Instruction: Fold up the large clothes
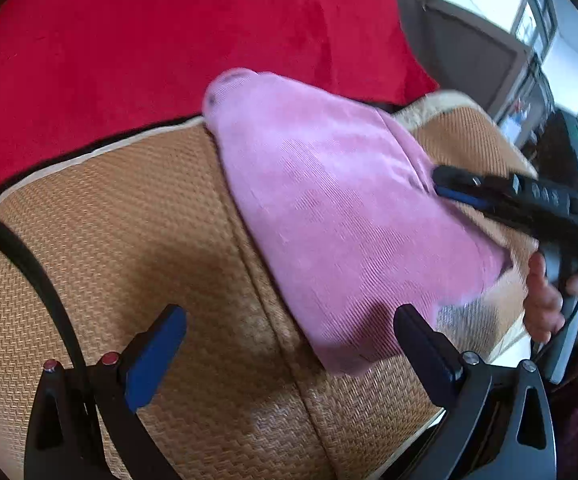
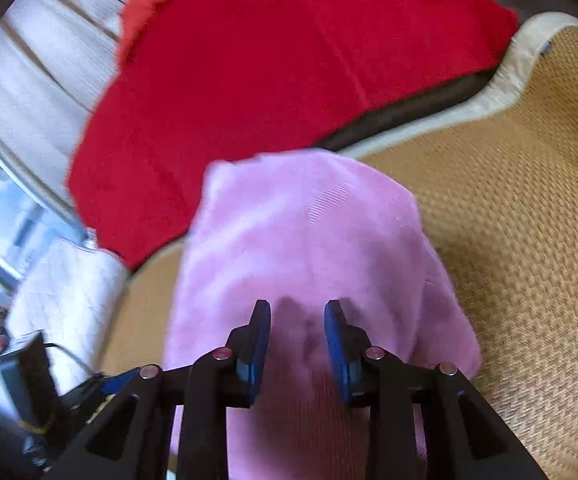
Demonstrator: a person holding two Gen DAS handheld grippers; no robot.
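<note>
A pink corduroy garment (image 1: 341, 216) lies folded into a narrow shape on a woven tan mat (image 1: 129, 240). My left gripper (image 1: 289, 344) is open wide and empty, just off the garment's near edge. In the left wrist view my right gripper (image 1: 441, 184) reaches in from the right with its tips on the garment. In the right wrist view the right gripper (image 2: 297, 316) hovers low over the pink garment (image 2: 301, 232) with its jaws partly open and no cloth between them.
A red blanket (image 1: 169, 40) (image 2: 269, 60) covers the sofa back behind the mat. The woven mat (image 2: 509, 220) has a pale border. A white quilted cushion (image 2: 65, 292) and a window lie to the left in the right wrist view.
</note>
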